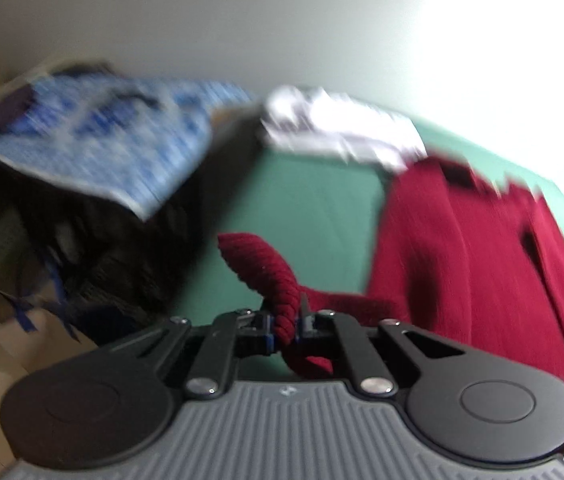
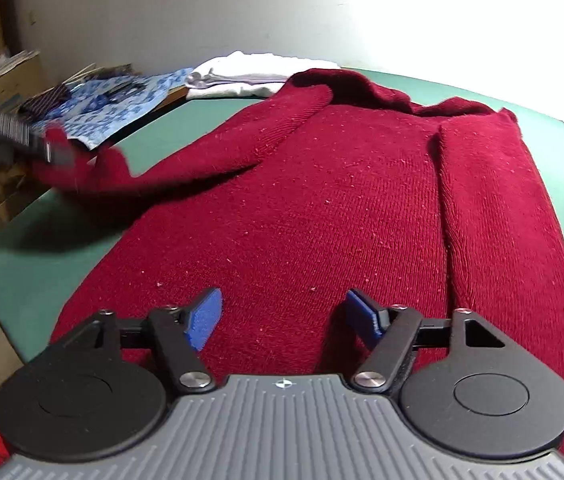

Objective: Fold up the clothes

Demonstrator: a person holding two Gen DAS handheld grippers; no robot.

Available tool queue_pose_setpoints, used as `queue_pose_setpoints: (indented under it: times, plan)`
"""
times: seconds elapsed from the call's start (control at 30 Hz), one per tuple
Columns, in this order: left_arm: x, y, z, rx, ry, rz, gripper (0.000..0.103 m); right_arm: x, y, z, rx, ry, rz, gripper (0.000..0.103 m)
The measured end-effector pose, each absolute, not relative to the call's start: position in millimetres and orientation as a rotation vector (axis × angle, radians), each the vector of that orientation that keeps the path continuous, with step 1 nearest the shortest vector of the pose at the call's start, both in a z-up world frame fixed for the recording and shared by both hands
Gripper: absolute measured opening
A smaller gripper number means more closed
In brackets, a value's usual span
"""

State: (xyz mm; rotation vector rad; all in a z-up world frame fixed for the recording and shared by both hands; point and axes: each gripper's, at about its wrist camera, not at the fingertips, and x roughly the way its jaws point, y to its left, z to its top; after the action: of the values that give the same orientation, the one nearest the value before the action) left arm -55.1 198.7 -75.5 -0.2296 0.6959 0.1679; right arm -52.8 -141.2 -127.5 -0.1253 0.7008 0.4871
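A dark red knitted sweater (image 2: 321,208) lies spread on the green table (image 2: 22,280), its right sleeve folded over the body. My left gripper (image 1: 285,320) is shut on the cuff of the left sleeve (image 1: 258,264) and holds it above the table's left side; the sweater body (image 1: 481,260) lies to its right. In the right wrist view the left gripper (image 2: 30,144) is blurred, with the sleeve (image 2: 170,172) stretched out from the body. My right gripper (image 2: 282,320) is open and empty, low over the sweater's hem.
A folded white garment (image 2: 242,76) lies at the table's far edge. A blue patterned cloth (image 2: 114,104) lies over clutter beyond the table's left edge. Cardboard boxes (image 2: 6,80) stand at the left. A white wall is behind.
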Motion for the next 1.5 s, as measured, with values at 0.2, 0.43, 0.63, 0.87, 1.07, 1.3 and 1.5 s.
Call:
queue_pose_setpoints:
  times: [0.2, 0.43, 0.63, 0.87, 1.07, 1.3, 1.5]
  plan:
    - [-35.8, 234.3, -0.5, -0.217, 0.52, 0.322, 0.004, -36.3, -162.7, -116.8, 0.015, 0.709, 0.487, 0.032]
    - [-14.0, 262.0, 50.3, -0.147, 0.37, 0.377, 0.005, -23.0, -171.4, -104.9, 0.121, 0.683, 0.426, 0.034]
    - [35.6, 289.8, 62.8, -0.115, 0.362, 0.365, 0.005, -12.9, -148.4, -108.9, 0.156, 0.732, 0.344, 0.035]
    - [91.7, 323.5, 80.1, -0.115, 0.346, 0.313, 0.005, -18.8, -115.6, -123.2, 0.163, 0.784, 0.235, 0.037]
    - [133.3, 300.9, 45.0, -0.052, 0.453, 0.186, 0.005, -17.9, -99.0, -110.1, 0.085, 0.743, 0.214, 0.038]
    - [135.3, 255.2, 3.3, -0.042, 0.524, -0.089, 0.006, 6.9, -35.0, -53.6, -0.187, 0.477, 0.45, 0.052]
    - [130.3, 230.1, -30.9, -0.108, 0.606, -0.354, 0.021, 29.2, 16.6, -51.4, -0.306, 0.378, 0.571, 0.051]
